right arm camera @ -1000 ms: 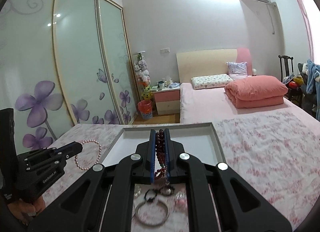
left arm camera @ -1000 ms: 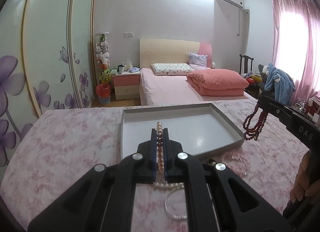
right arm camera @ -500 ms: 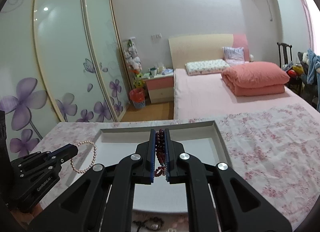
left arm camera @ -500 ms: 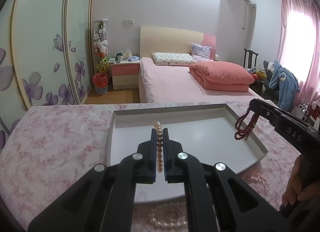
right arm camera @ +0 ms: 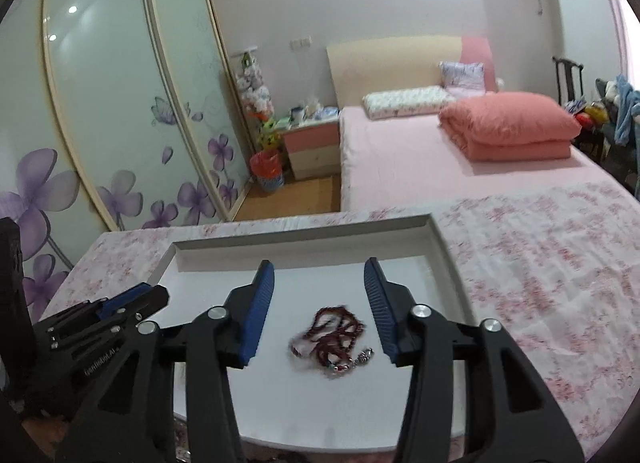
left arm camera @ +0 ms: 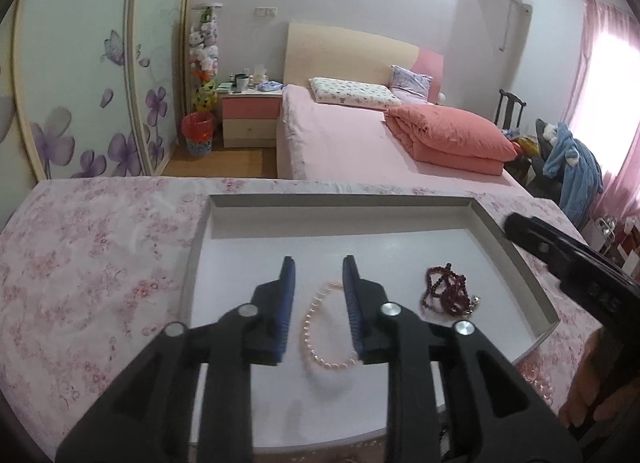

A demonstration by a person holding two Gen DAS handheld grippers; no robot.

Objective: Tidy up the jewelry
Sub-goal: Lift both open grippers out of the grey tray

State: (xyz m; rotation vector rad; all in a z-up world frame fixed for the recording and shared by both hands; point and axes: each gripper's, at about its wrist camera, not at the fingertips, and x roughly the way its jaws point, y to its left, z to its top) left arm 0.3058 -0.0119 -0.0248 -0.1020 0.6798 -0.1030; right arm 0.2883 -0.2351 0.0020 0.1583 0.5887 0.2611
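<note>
Pink pearl bracelet (left arm camera: pixel 325 333) lies flat in the grey tray (left arm camera: pixel 516 259), left gripper (left arm camera: pixel 316 263) spread wide above it, apparently let go. Dark red beads (right arm camera: pixel 334 333) sit piled to its right, under the equally wide-apart right gripper (right arm camera: pixel 320 273).

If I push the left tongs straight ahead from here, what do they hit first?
Probably the pearl bracelet, lying between the open left tongs on the tray floor. Beyond it only bare floor shows before the far wall. Height above the tray is unclear.
</note>
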